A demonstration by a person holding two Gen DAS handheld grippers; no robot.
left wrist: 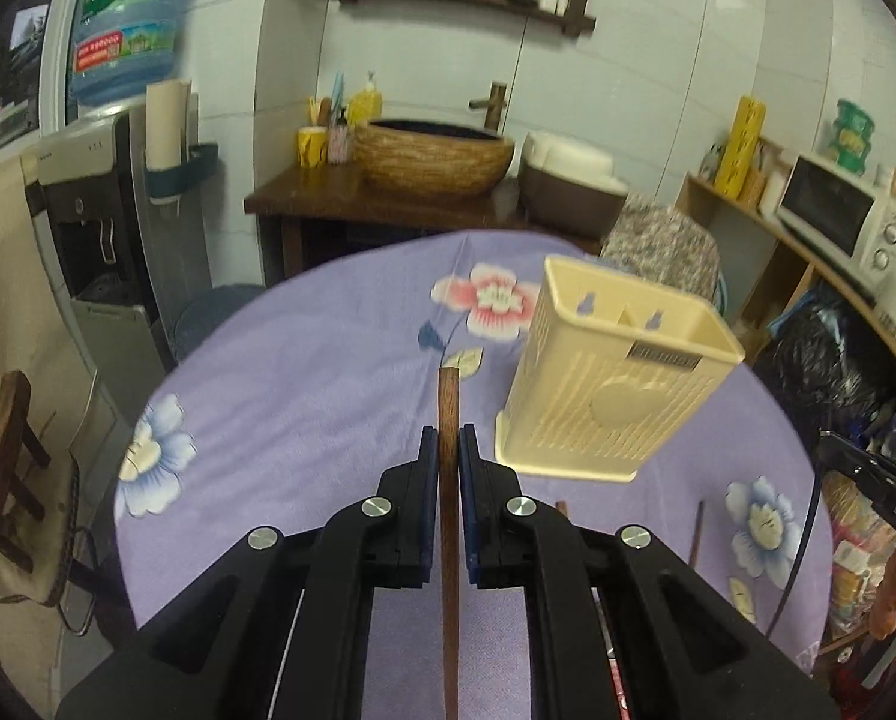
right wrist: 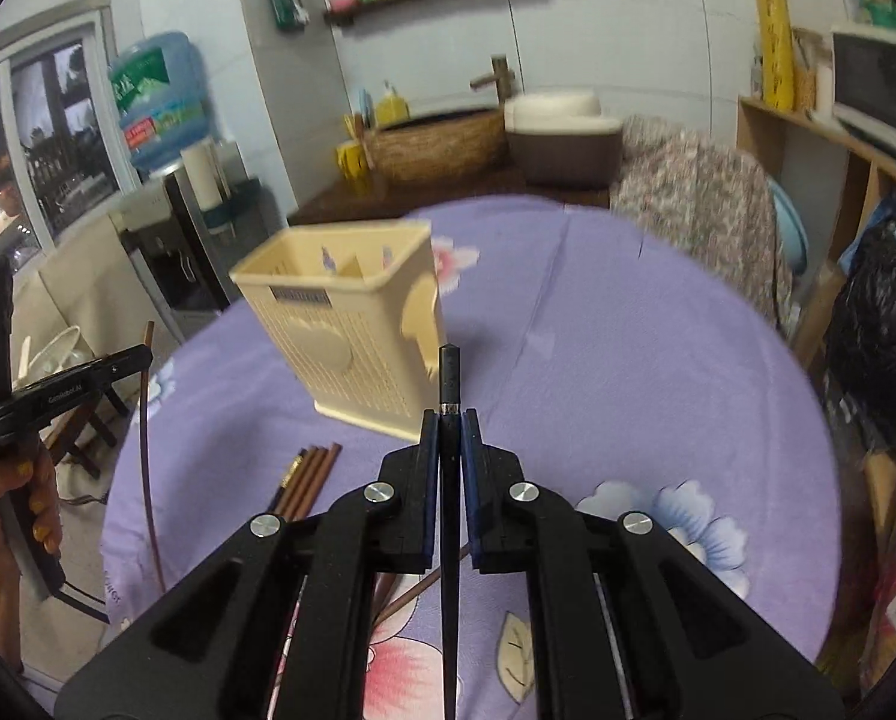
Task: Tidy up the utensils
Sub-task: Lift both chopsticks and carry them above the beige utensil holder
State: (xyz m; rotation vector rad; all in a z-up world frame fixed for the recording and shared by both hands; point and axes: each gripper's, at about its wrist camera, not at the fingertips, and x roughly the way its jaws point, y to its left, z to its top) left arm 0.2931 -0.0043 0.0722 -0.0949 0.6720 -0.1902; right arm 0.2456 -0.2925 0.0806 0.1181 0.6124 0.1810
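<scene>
Chopsticks up, one in each claw

Chopsticks: left claw (left wrist: 448,444) is clamped on a brown chopstick (left wrist: 449,408), tip poking out past the pads. Right claw (right wrist: 449,429) is clamped on a black chopstick (right wrist: 449,378), same way. Cream holder (left wrist: 616,372) stands on the purple desk (left wrist: 303,360), ahead & right of left claw, ahead & left of right claw. Loose brown chopsticks (right wrist: 309,477) lie on desk, just left of right claw.

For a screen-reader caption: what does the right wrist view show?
The right claw is shut on a black chopstick above a purple floral tablecloth, with a cream utensil holder ahead; brown chopsticks lie nearby.
</scene>
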